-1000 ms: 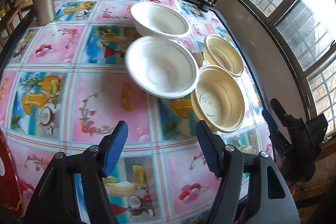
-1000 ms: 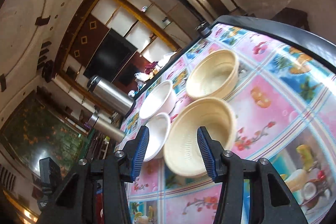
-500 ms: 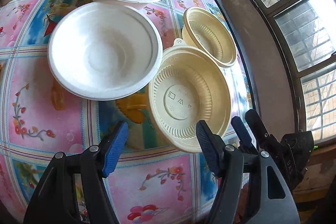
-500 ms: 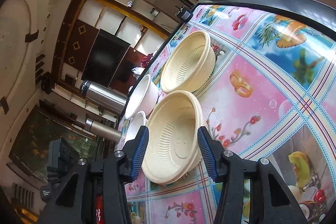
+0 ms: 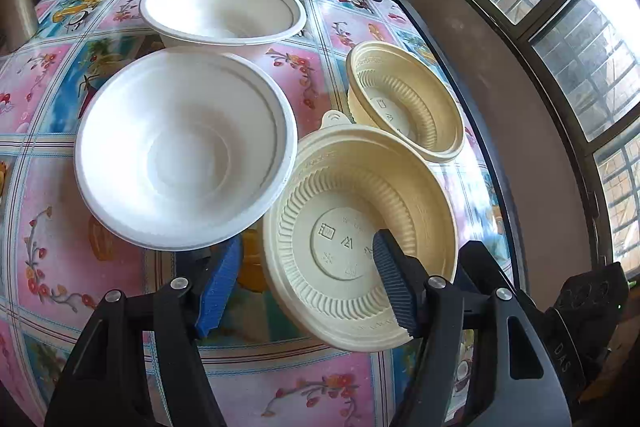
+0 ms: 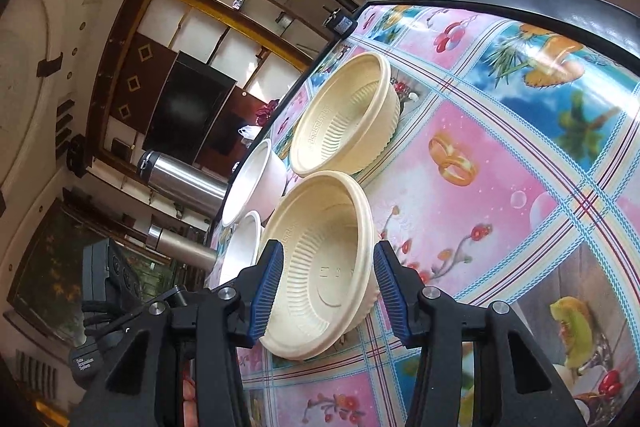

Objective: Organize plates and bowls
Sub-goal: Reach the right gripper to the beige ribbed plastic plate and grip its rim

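Four bowls sit on the patterned tablecloth (image 5: 60, 267). The near cream ribbed bowl (image 5: 352, 227) lies between the jaws of my open left gripper (image 5: 308, 283); its right finger (image 5: 394, 287) reaches inside the bowl and its left finger (image 5: 218, 283) is outside the rim. My open right gripper (image 6: 328, 295) straddles the same bowl (image 6: 320, 267) from the other side. A second cream bowl (image 5: 404, 103) stands behind it. A white bowl (image 5: 184, 147) sits to the left, another white bowl (image 5: 222, 9) behind that.
Steel flasks (image 6: 180, 179) stand at the table's far left. The table's black edge (image 5: 480, 147) runs along the right, close to the wall and window (image 5: 580, 27). The right gripper's body (image 5: 580, 307) shows at the lower right of the left wrist view.
Both grippers have moved in closer to the near cream bowl. The left gripper's right finger now sits inside the bowl, and the right gripper's fingers now flank its sides.
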The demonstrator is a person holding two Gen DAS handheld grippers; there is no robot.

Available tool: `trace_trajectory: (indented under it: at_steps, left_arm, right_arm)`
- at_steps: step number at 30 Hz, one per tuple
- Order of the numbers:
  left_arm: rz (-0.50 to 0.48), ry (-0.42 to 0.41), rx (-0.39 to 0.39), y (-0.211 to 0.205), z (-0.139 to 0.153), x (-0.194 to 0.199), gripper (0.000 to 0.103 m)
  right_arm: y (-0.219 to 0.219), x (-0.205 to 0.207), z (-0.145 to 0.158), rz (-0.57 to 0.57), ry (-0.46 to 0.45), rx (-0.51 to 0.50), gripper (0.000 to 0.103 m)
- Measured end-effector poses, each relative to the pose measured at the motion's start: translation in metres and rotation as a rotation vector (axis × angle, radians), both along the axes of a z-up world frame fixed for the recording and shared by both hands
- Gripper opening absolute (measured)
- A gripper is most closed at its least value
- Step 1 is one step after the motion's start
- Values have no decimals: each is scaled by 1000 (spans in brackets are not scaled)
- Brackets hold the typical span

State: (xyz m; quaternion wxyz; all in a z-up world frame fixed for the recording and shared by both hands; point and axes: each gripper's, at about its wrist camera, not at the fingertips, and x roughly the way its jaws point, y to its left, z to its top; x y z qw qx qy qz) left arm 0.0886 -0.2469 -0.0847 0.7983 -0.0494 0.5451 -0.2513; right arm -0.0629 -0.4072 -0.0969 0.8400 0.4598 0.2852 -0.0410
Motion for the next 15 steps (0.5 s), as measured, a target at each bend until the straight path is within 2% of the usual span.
trace_trajectory:
  at_steps: [2, 4, 7, 9, 15]
  left_arm:
    - [-13, 0, 3, -3, -3, -1, 53]
    - [-18, 4, 6, -5, -7, 0, 48]
    - [-4, -4, -1, -1, -8, 2, 35]
    - [5, -4, -5, 3, -9, 5, 32]
    - [1, -42, 24, 4, -12, 5, 18]
  right_arm:
    - [2, 2, 1, -5, 5, -7, 48]
    - [2, 3, 0, -9, 9, -9, 46]
    - [2, 4, -1, -21, 13, -18, 43]
    - [1, 5, -1, -31, 16, -18, 39]
    - [-1, 6, -5, -48, 35, -31, 14]
